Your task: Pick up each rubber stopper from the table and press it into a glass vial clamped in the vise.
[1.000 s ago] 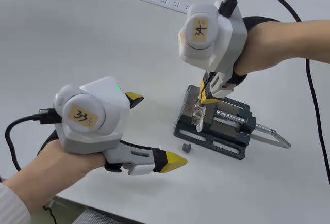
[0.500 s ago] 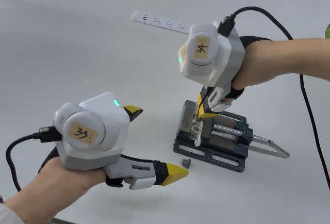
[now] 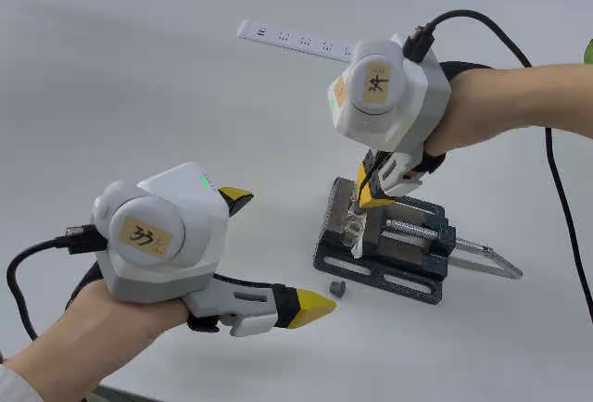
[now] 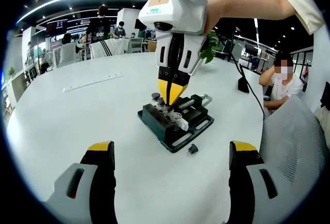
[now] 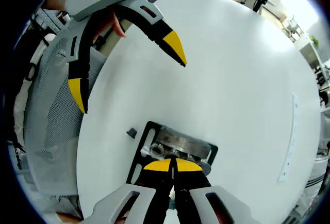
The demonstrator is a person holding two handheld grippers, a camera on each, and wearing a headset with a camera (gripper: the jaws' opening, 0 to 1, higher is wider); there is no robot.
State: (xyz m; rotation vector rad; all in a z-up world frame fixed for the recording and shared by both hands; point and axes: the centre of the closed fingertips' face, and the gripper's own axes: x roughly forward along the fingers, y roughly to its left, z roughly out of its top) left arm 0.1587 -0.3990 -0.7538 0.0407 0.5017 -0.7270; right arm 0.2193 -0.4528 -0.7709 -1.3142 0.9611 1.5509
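A black vise (image 3: 389, 252) on the white table clamps clear glass vials (image 3: 355, 228). My right gripper (image 3: 372, 197) points down just above the vials, jaws shut, and I cannot see anything between the tips. In the right gripper view its tips (image 5: 172, 165) hang over the vials (image 5: 178, 142) and vise (image 5: 142, 157). One small dark rubber stopper (image 3: 337, 286) lies on the table in front of the vise. My left gripper (image 3: 274, 254) is held wide open and empty, just left of the stopper. The left gripper view shows the stopper (image 4: 193, 149) between its jaws (image 4: 171, 150), with the vise (image 4: 178, 126) beyond.
A white power strip (image 3: 296, 41) lies at the far side of the table. The vise handle (image 3: 486, 258) sticks out to the right. Black cables trail from both grippers. People and chairs (image 4: 67, 53) stand beyond the table's edge.
The head camera has shifted a little. Both grippers keep much the same places relative to the vise and the stopper.
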